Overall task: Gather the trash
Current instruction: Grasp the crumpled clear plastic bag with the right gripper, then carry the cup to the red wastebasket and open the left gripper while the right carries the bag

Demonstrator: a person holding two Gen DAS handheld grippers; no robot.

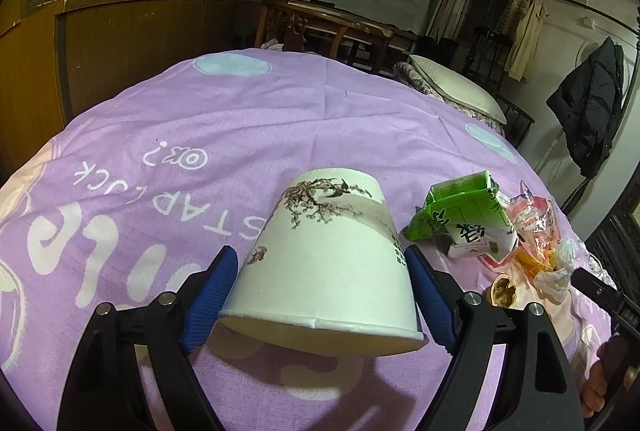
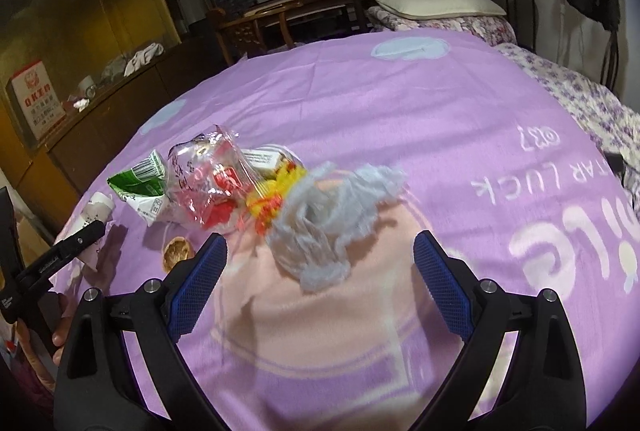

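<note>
White paper cup [image 1: 324, 263], inverted, is pinched by the left gripper [image 1: 322, 295]; crumpled grey plastic bag [image 2: 336, 219] is framed ahead of the spread right gripper [image 2: 320, 287].

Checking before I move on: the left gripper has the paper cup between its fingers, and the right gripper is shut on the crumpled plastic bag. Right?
Not quite. The left gripper does have the paper cup between its fingers, but the right gripper is open; the right wrist view shows its fingers spread wide, and the crumpled plastic bag lies ungripped on the purple sheet.
</note>
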